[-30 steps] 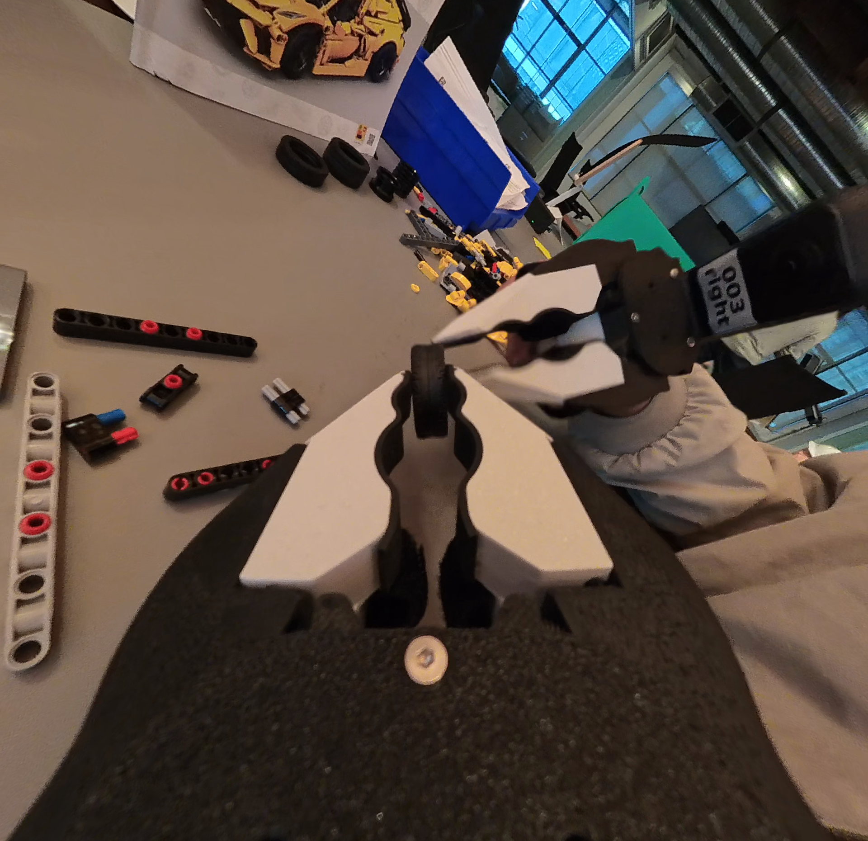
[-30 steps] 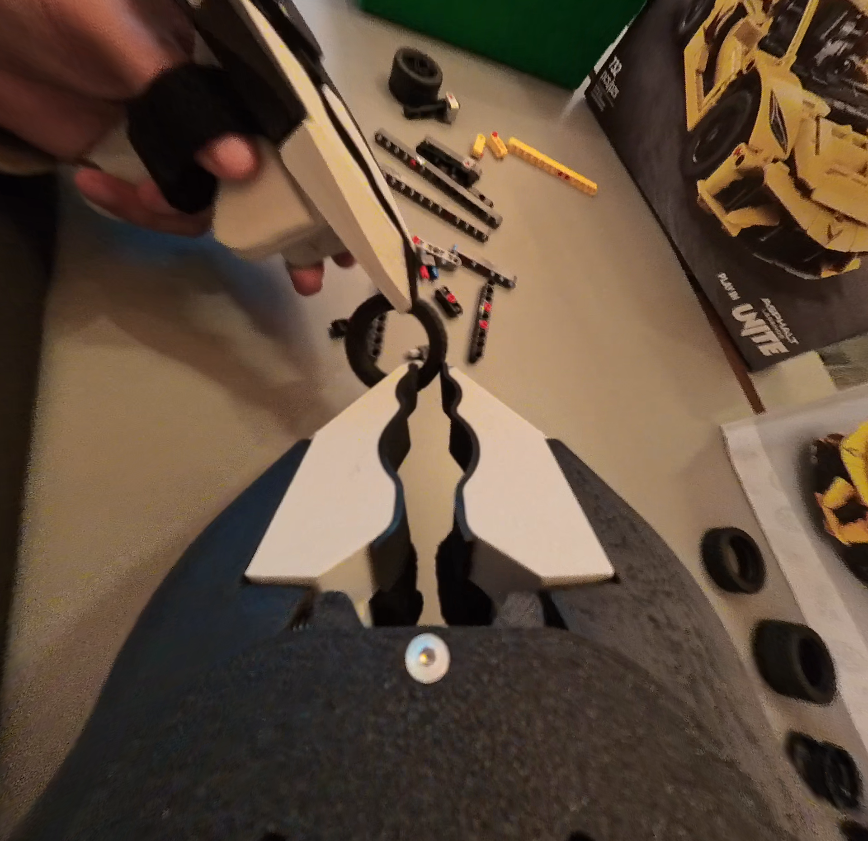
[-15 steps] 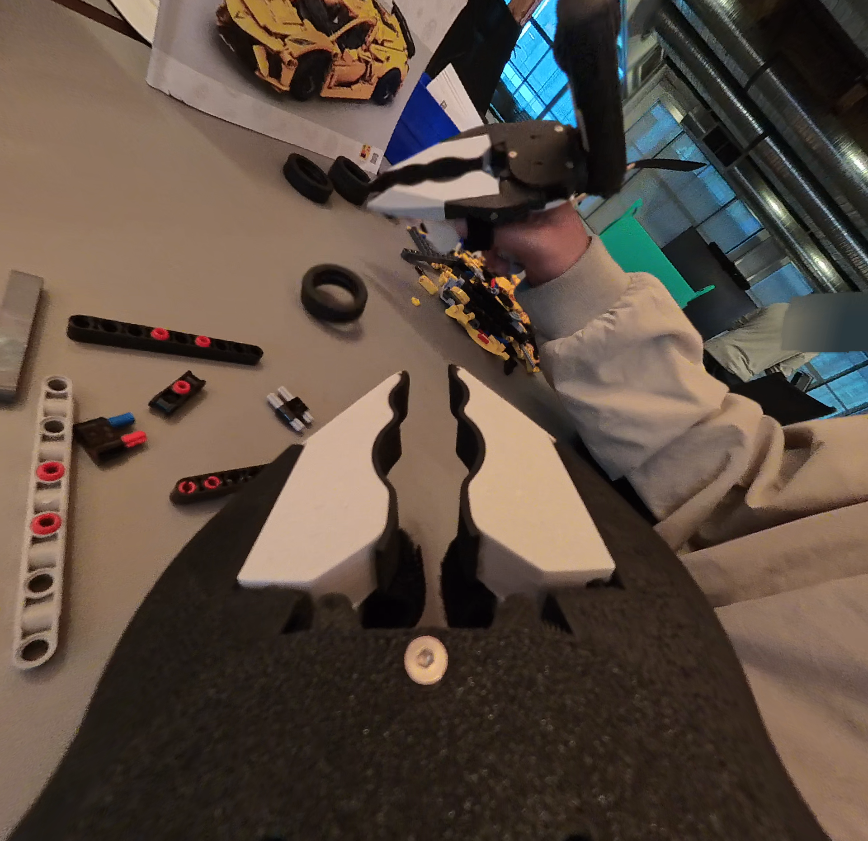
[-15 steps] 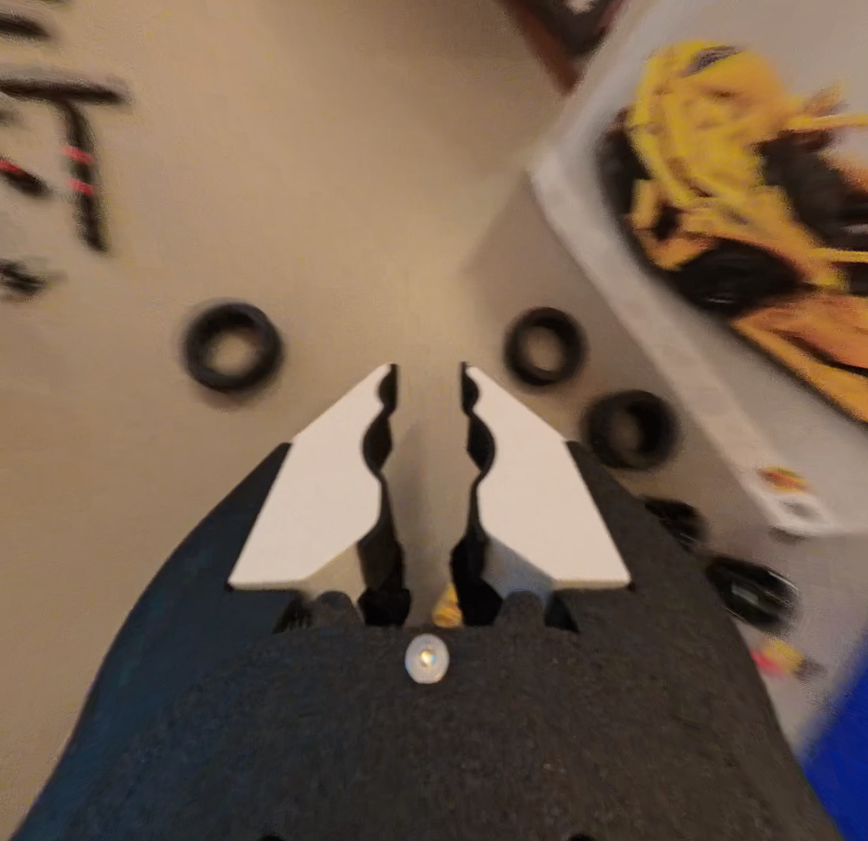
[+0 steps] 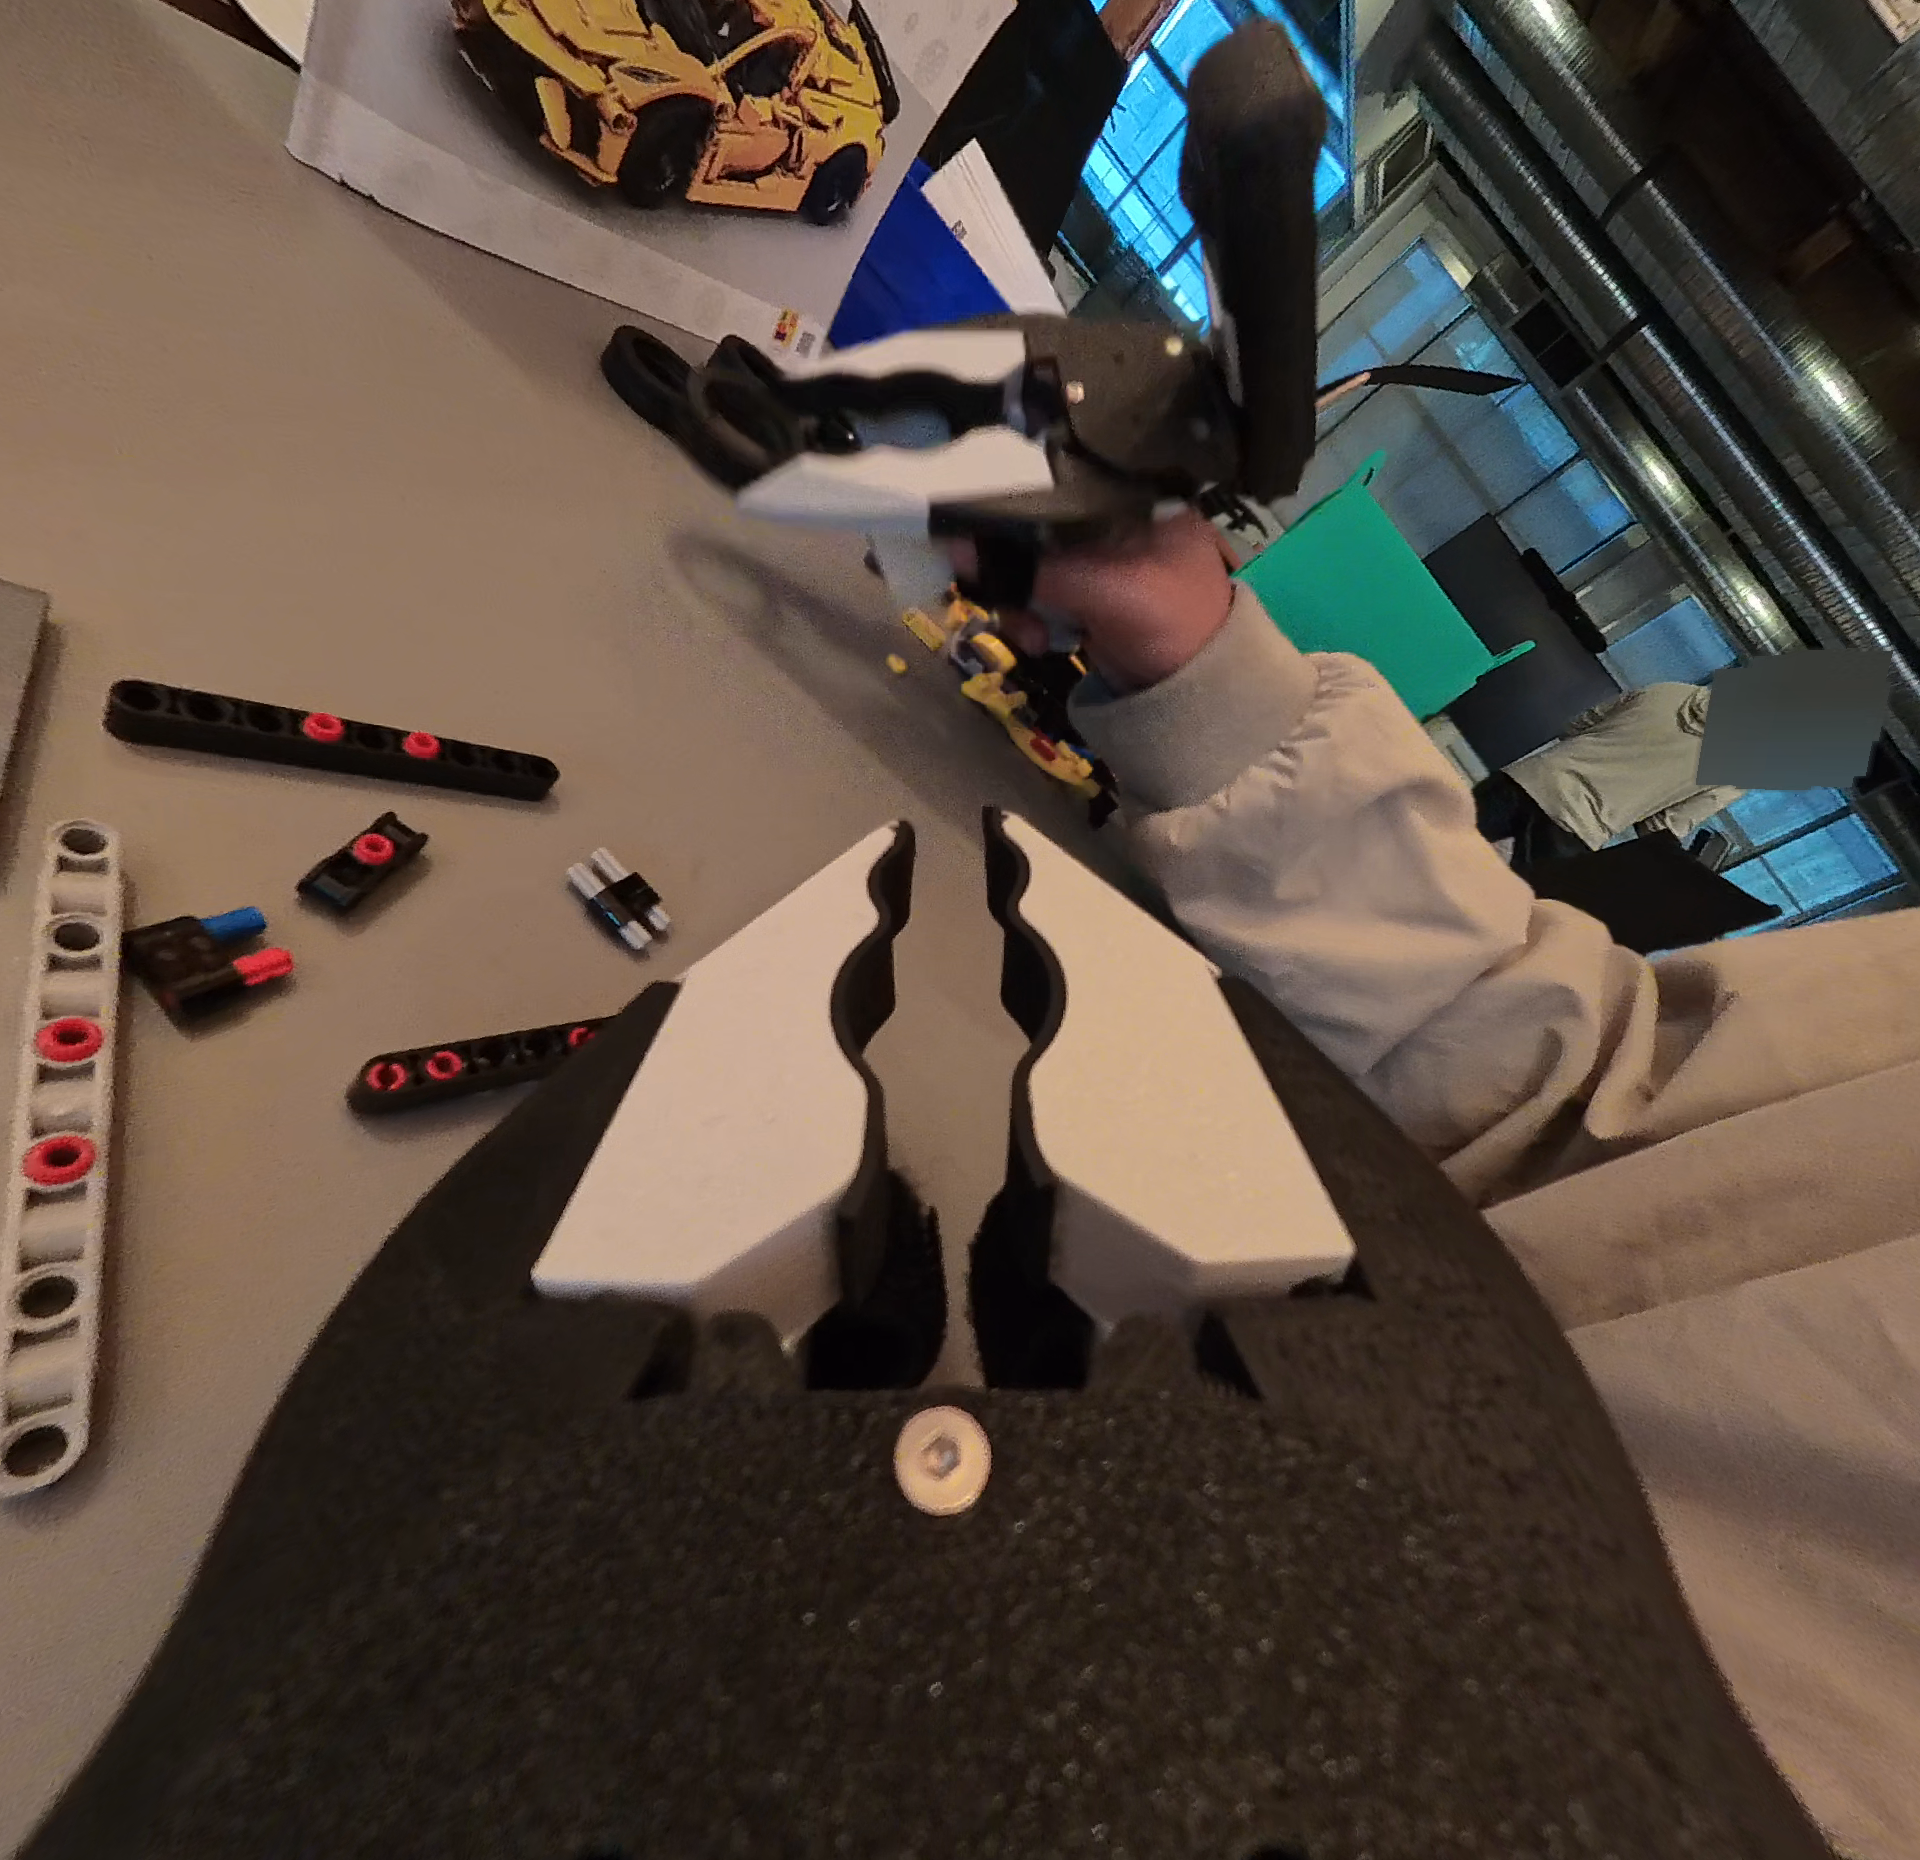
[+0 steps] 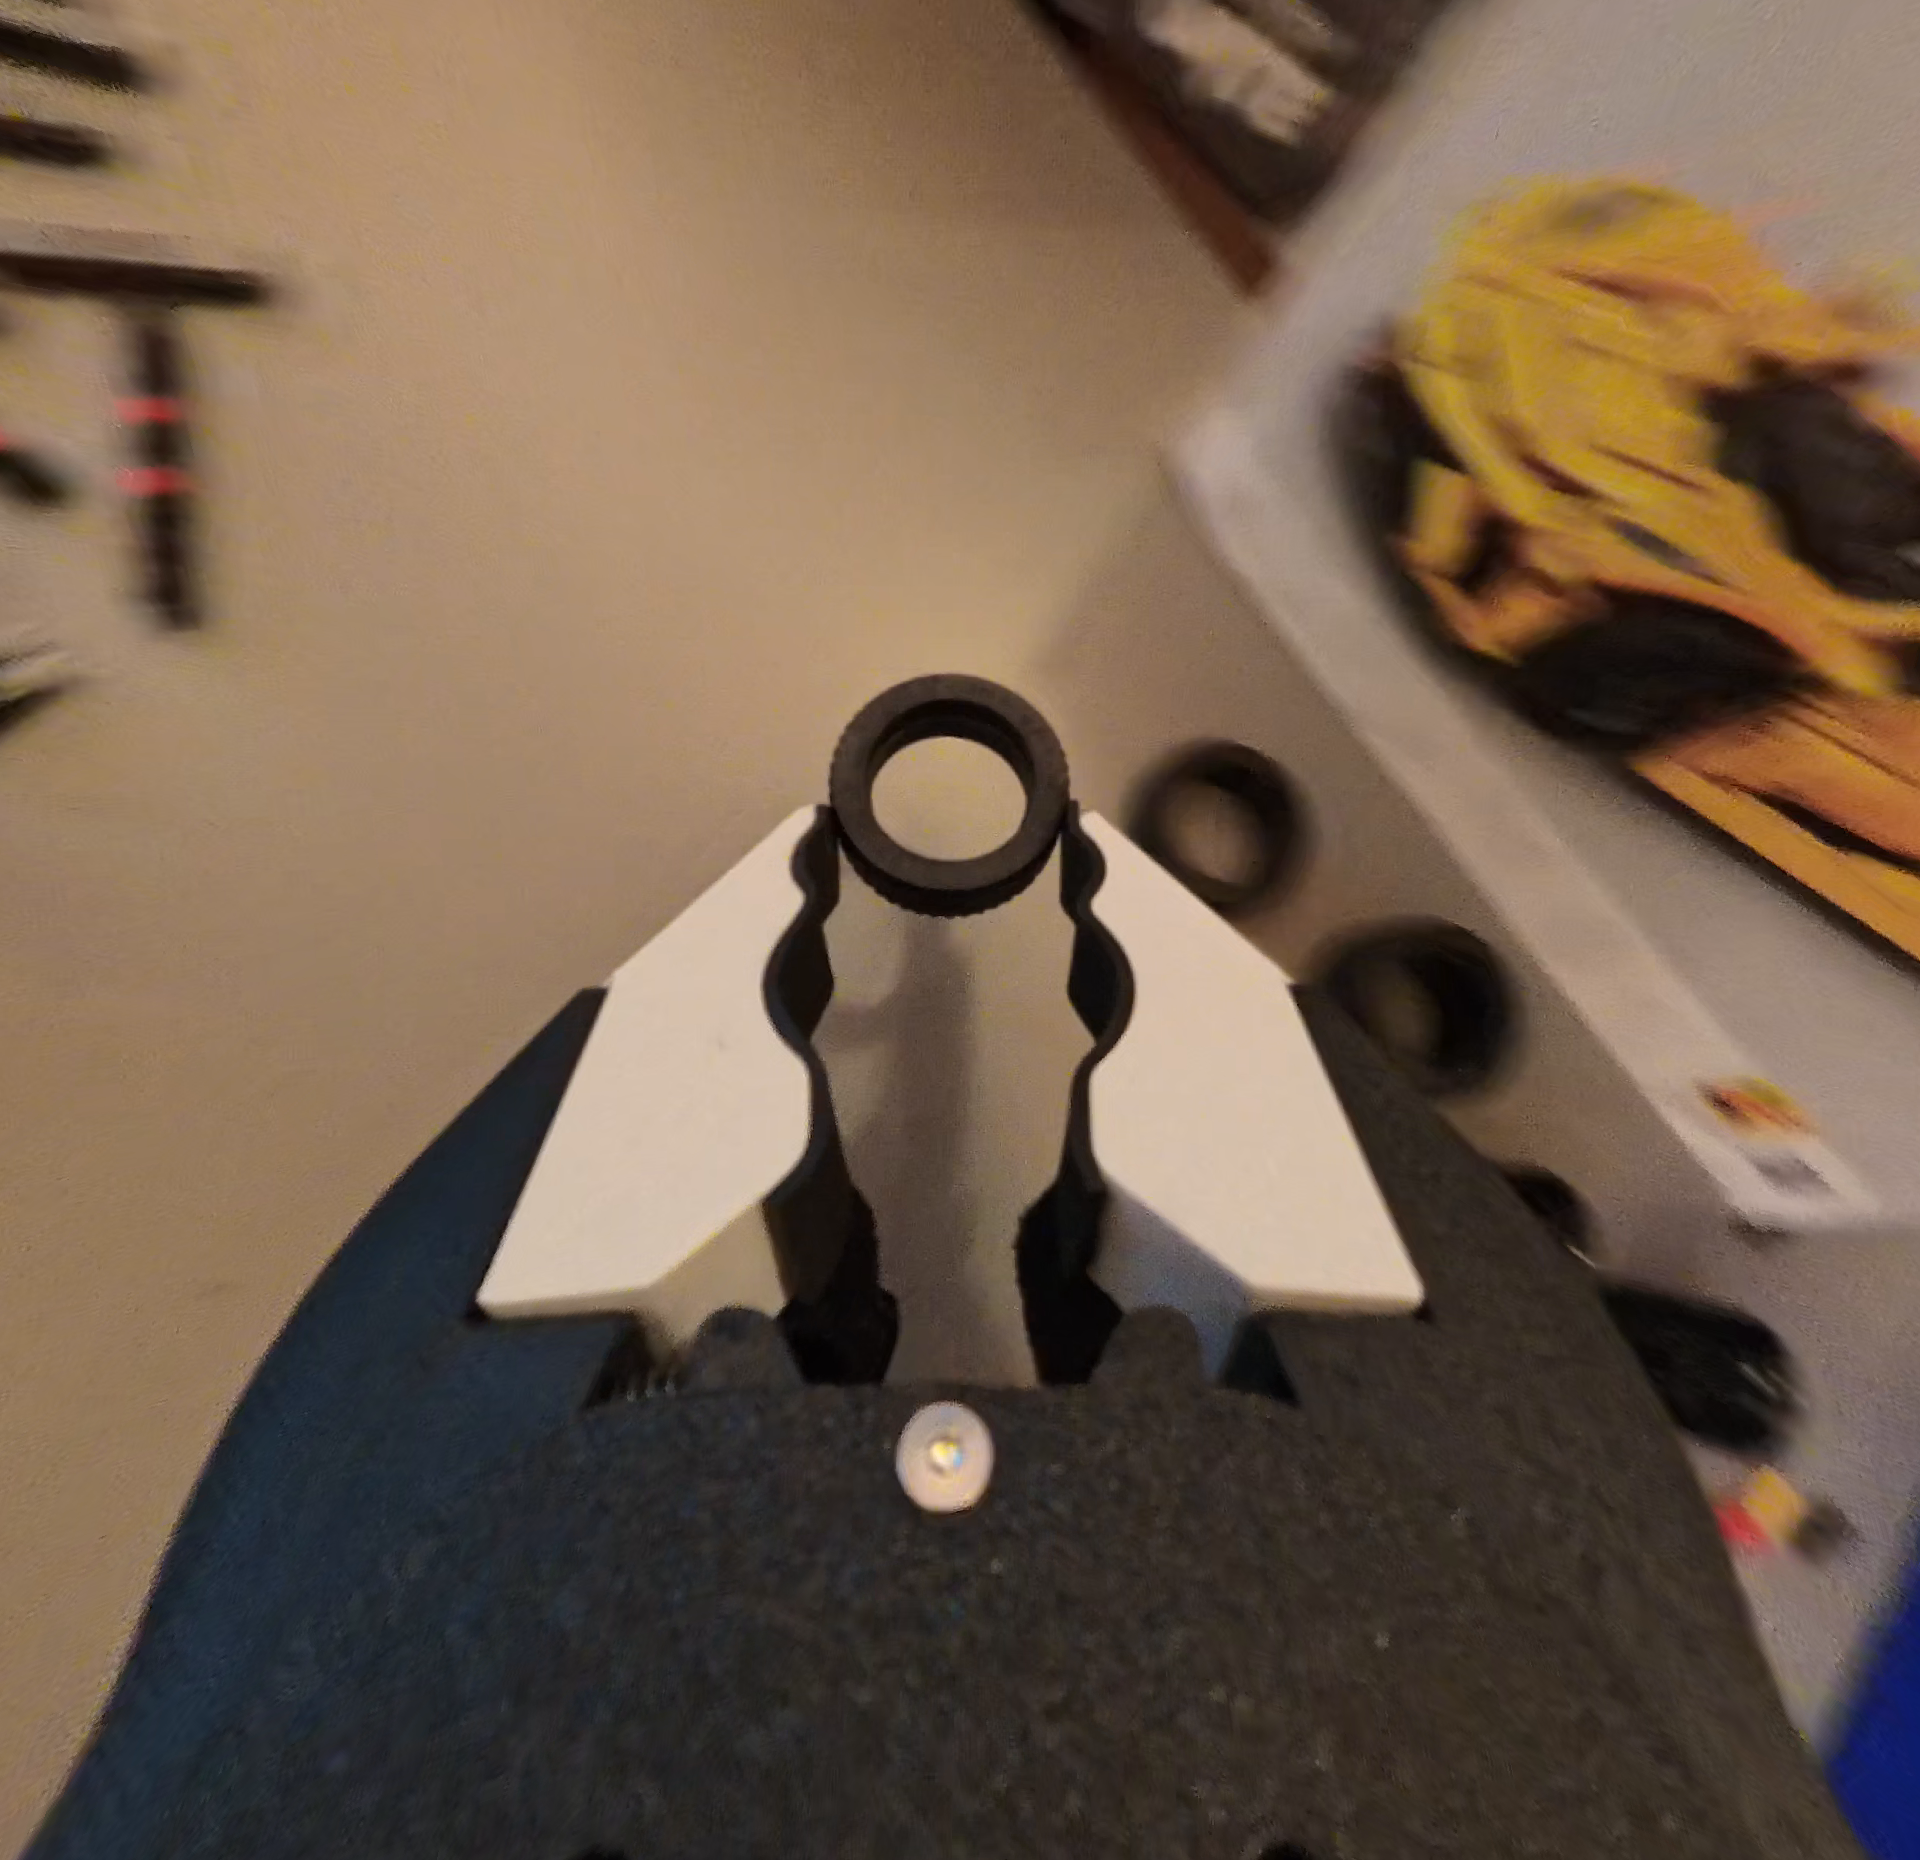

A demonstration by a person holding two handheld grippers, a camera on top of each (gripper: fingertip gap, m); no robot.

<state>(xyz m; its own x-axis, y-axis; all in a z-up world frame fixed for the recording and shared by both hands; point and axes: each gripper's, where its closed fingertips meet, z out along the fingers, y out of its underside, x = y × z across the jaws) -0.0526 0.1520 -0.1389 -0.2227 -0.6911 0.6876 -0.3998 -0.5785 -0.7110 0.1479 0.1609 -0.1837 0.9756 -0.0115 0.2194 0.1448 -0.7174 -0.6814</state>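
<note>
My right gripper (image 6: 948, 823) is shut on a black rubber tyre (image 6: 948, 880). Both pads press on the tyre's sides at the fingertips, and it hangs above the table with its hole facing me. In the left wrist view the right gripper (image 5: 774, 439) is raised over the table near the booklet, with the tyre (image 5: 727, 428) blurred at its tip. My left gripper (image 5: 948, 834) is open with a narrow gap and nothing between its fingers. It hovers low over the table near small black pieces.
Two more tyres (image 6: 1210, 823) (image 6: 1413, 1010) lie beside a booklet picturing a yellow car (image 5: 582, 200). Black beams with red pins (image 5: 322, 740), a grey beam (image 5: 57, 1135) and small connectors (image 5: 618, 896) lie at the left. A pile of yellow and black pieces (image 5: 1018, 709) and a blue bin (image 5: 914, 272) lie beyond. A person's sleeve (image 5: 1351, 875) is at the right. About 20 centimetres separates my left fingertips from my right.
A second ago my left gripper held the tyre; half a second ago it lay on the table. My right gripper has since spread, closed on it and lifted it towards the booklet.
</note>
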